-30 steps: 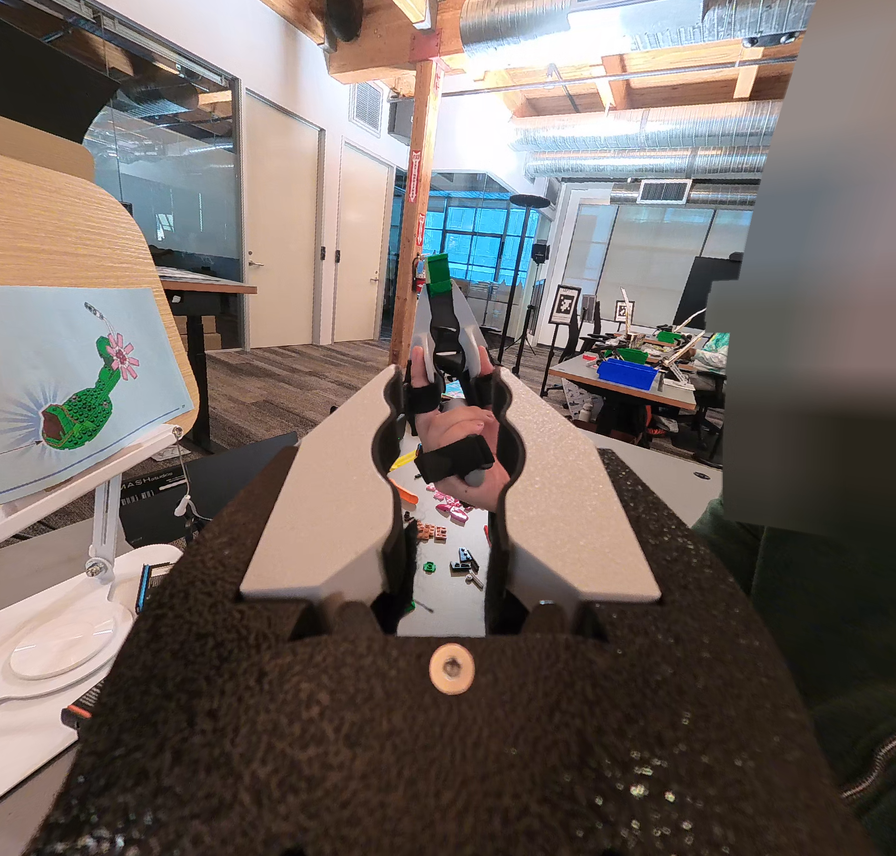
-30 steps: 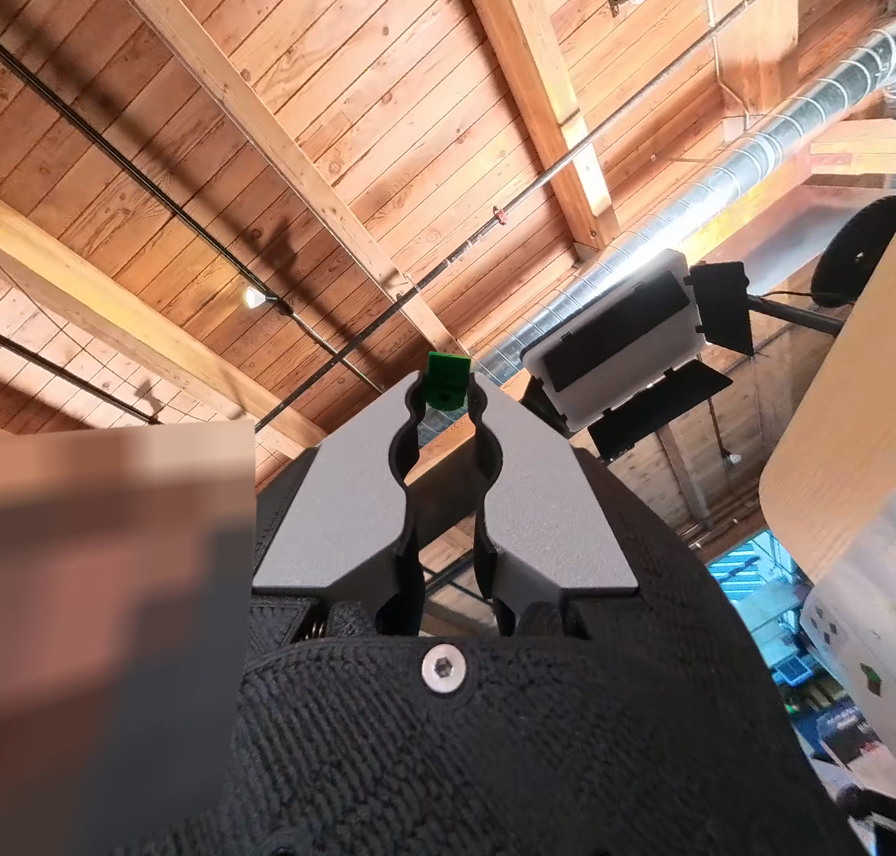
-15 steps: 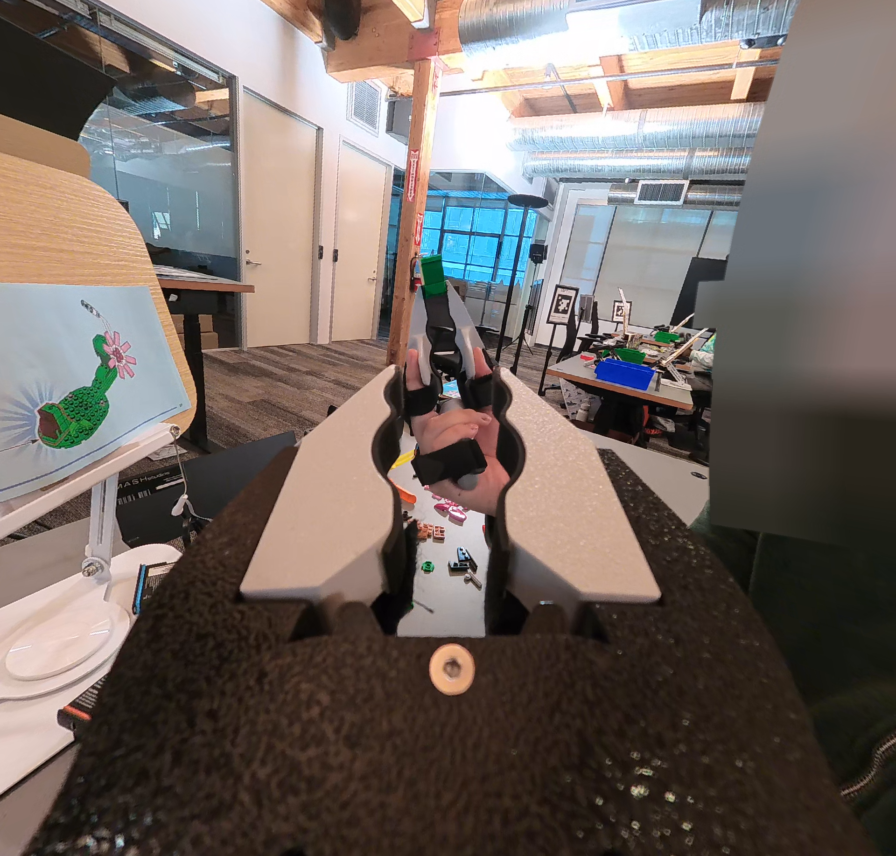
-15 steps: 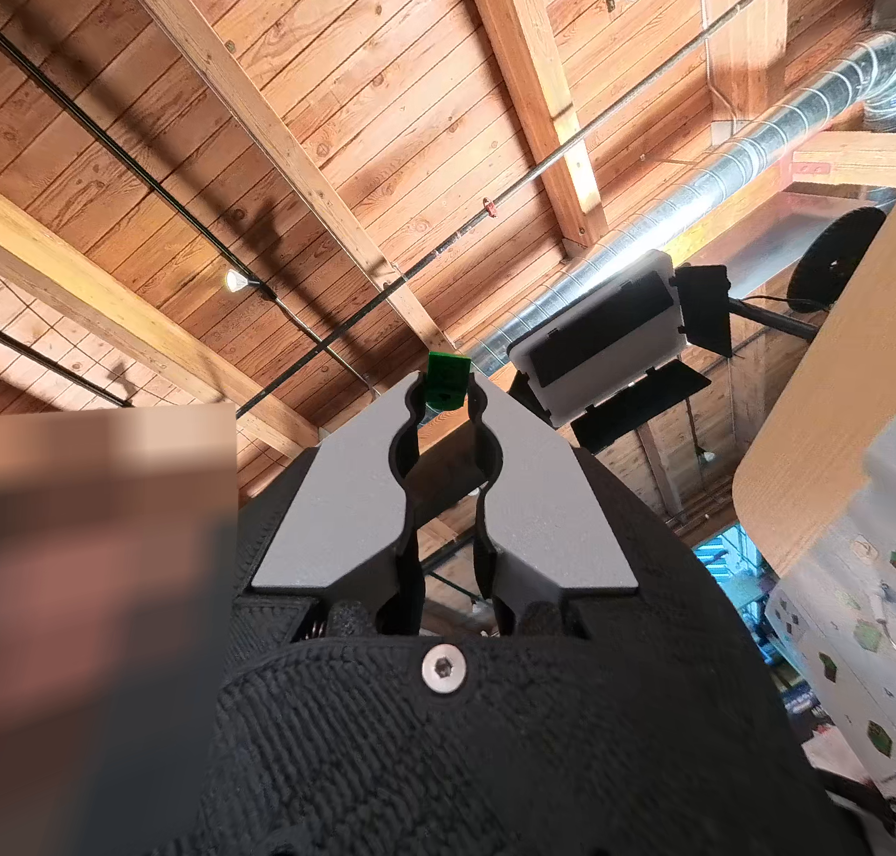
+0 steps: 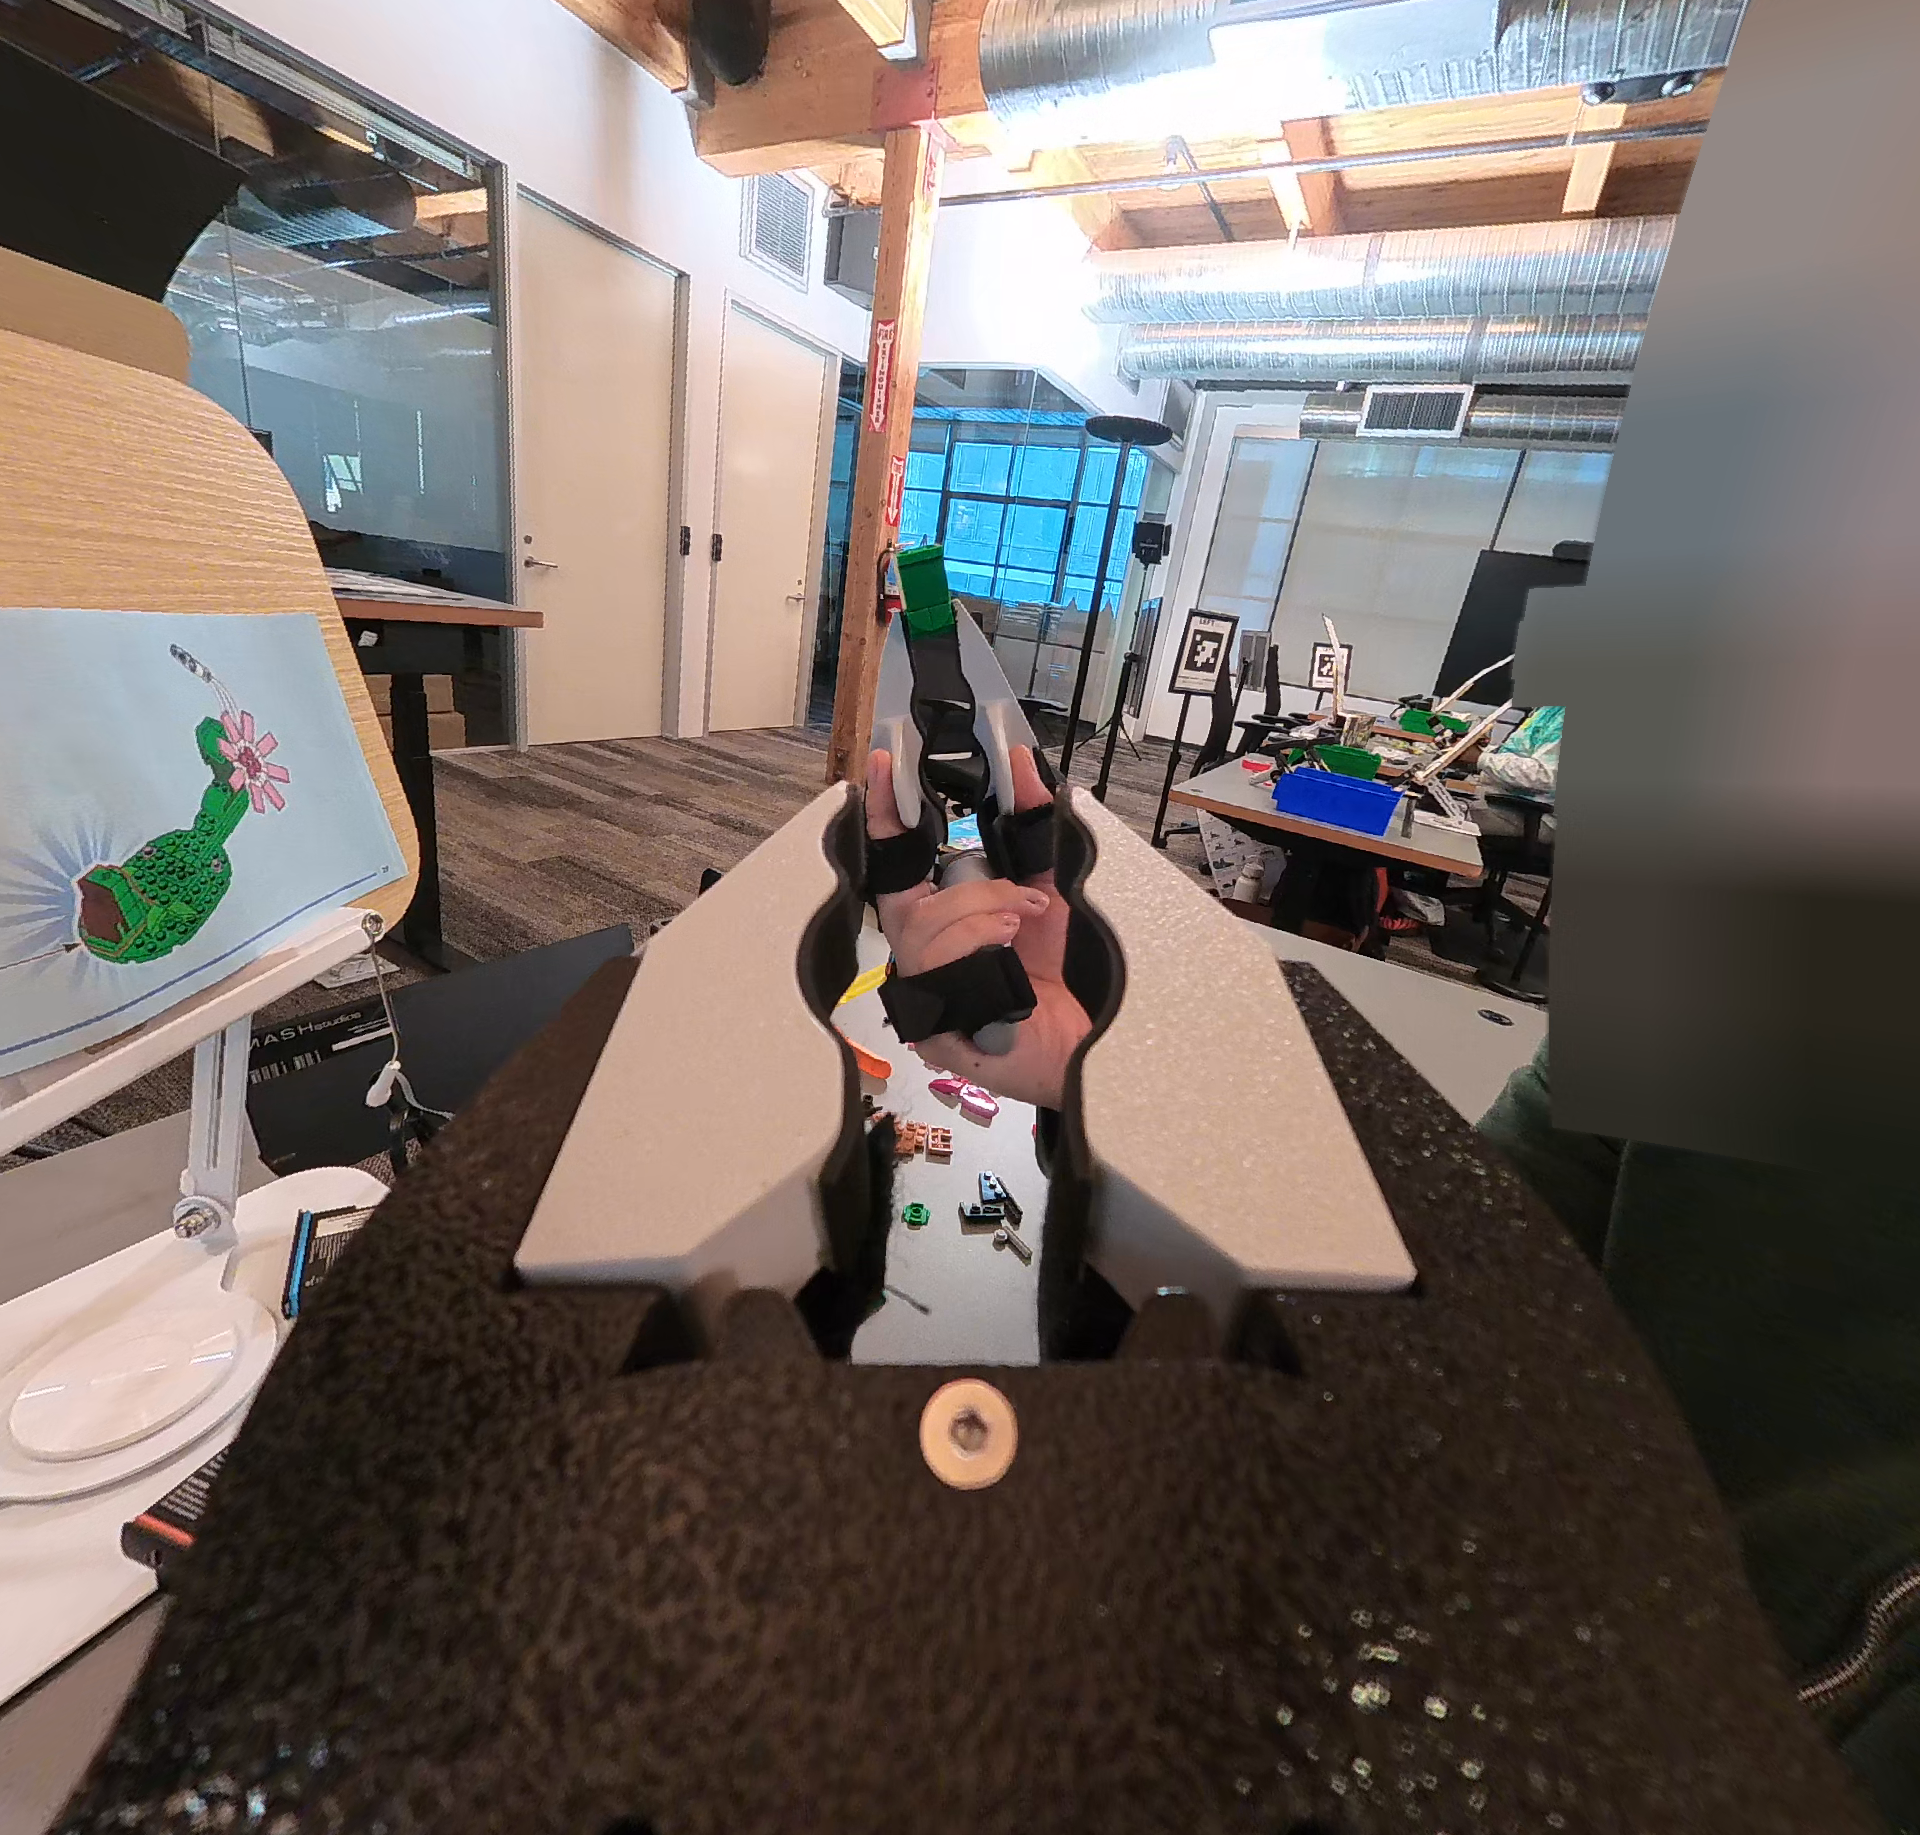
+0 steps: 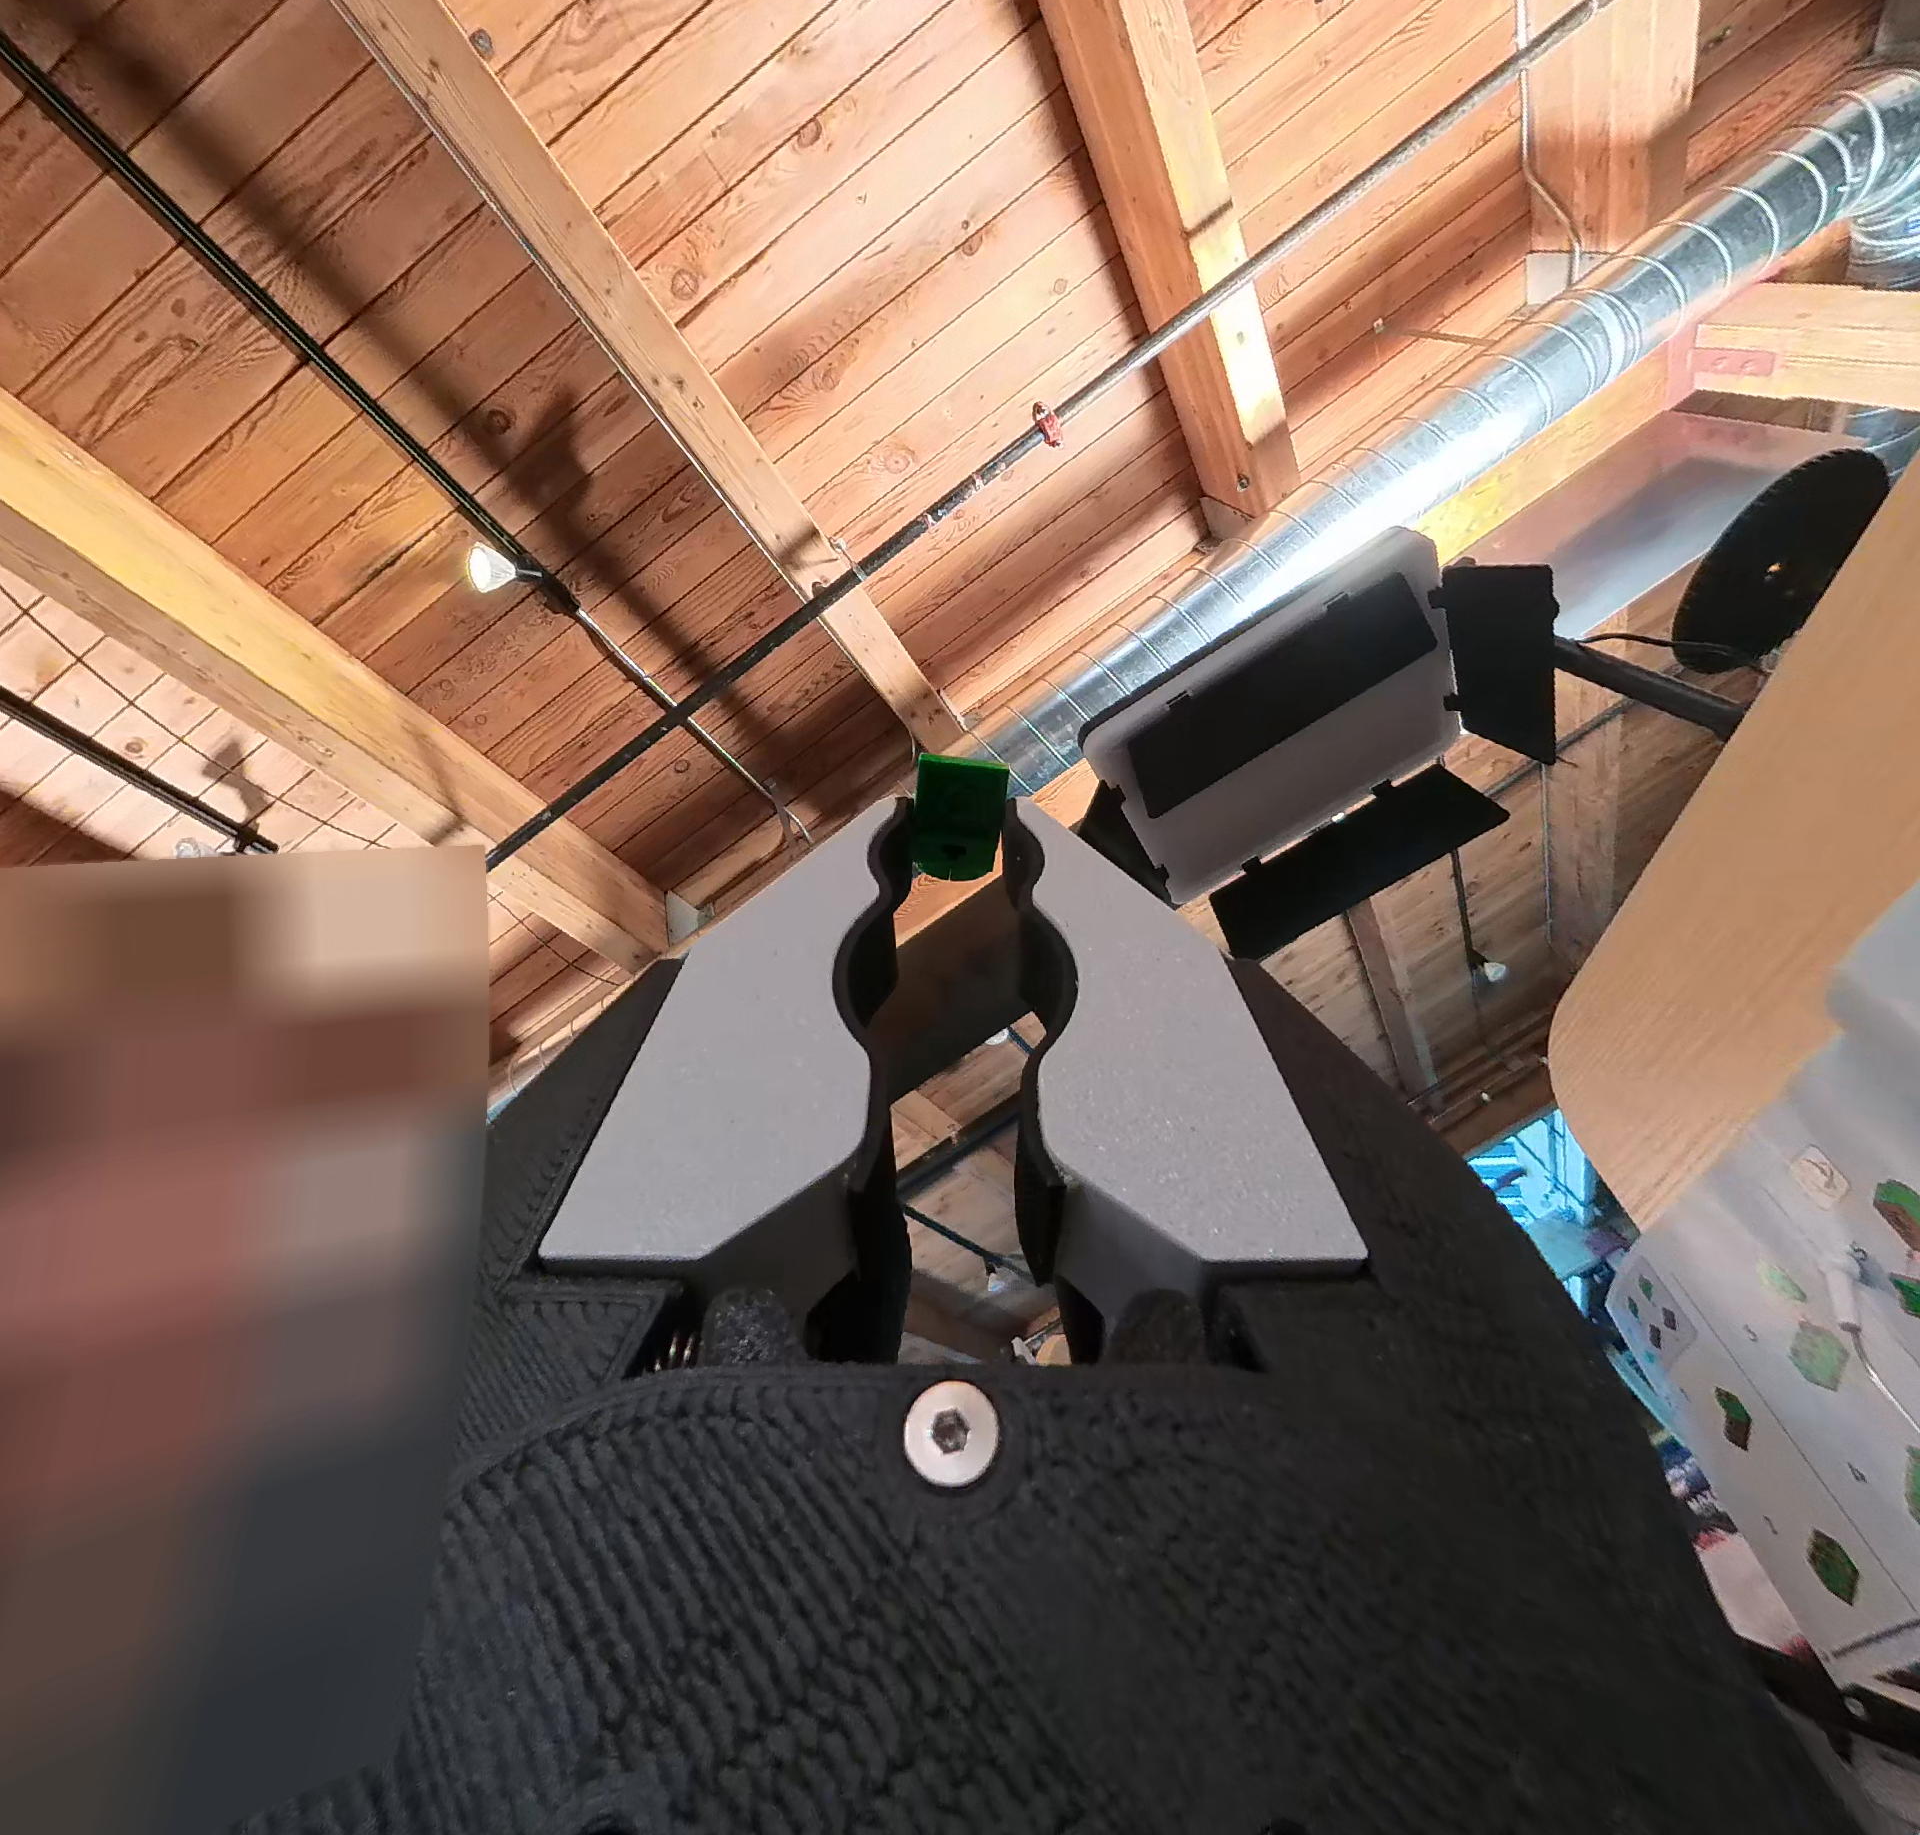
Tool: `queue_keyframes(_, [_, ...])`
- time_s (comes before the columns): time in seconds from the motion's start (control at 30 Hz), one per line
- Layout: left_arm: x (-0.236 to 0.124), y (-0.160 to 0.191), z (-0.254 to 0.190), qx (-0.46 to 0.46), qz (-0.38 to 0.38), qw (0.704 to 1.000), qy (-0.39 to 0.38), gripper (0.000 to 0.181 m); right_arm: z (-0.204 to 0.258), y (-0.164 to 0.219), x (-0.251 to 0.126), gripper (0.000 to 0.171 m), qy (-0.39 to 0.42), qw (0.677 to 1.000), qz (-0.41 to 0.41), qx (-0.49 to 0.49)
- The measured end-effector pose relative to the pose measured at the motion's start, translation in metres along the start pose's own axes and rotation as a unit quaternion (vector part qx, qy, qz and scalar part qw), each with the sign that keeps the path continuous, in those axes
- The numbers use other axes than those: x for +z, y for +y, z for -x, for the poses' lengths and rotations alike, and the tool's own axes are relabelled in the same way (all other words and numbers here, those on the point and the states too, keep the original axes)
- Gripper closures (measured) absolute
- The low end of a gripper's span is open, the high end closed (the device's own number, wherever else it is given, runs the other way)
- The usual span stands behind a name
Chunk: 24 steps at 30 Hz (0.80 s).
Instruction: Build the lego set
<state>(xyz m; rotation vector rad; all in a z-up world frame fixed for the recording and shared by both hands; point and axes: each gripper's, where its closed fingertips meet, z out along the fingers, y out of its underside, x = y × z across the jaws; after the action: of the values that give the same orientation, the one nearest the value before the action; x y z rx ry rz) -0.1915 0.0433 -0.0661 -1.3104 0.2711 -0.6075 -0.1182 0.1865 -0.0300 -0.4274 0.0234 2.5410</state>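
Right claw (image 6: pixel 956 829) raised and aimed at the ceiling, its tips clenched on a small green brick (image 6: pixel 958 811) that sits at the very end of the jaws and projects slightly beyond them; the left wrist view shows the same brick (image 5: pixel 925 588) held high above the counter (image 5: pixel 940 1312), with the person's hand (image 5: pixel 982 985) strapped to the handle below. Left claw (image 5: pixel 961 835) released and holding nothing, its jaws standing apart and framing the right hand; the held brick is well above and beyond it, not between its tips. Loose pieces lie on the counter under the raised hand: a pink piece (image 5: pixel 966 1094), a brown plate (image 5: pixel 923 1139), a small green stud (image 5: pixel 915 1213) and a dark piece (image 5: pixel 992 1198). An instruction sheet (image 5: pixel 177 819) picturing a green model with a pink flower stands on a white stand (image 5: pixel 125 1370) to the left. The step in hand appears to be inspecting or reorienting the brick before fitting it. Done well, this calls for a steady squeeze, since only the tips hold so small a part, and for turning the wrist slowly until the studs face the way the sheet requires; the left claw should close on the mating piece only once that orientation is settled.
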Motion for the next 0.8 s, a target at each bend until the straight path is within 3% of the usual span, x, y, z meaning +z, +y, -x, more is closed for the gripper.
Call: queue_keyframes(0.8, [0.0010, 0.0004, -0.0019, 0.003, 0.002, 1.000, 0.000, 0.148, -0.0067, 0.0078, -0.0009, 0.157, 0.015, 1.000, 0.021, -0.016])
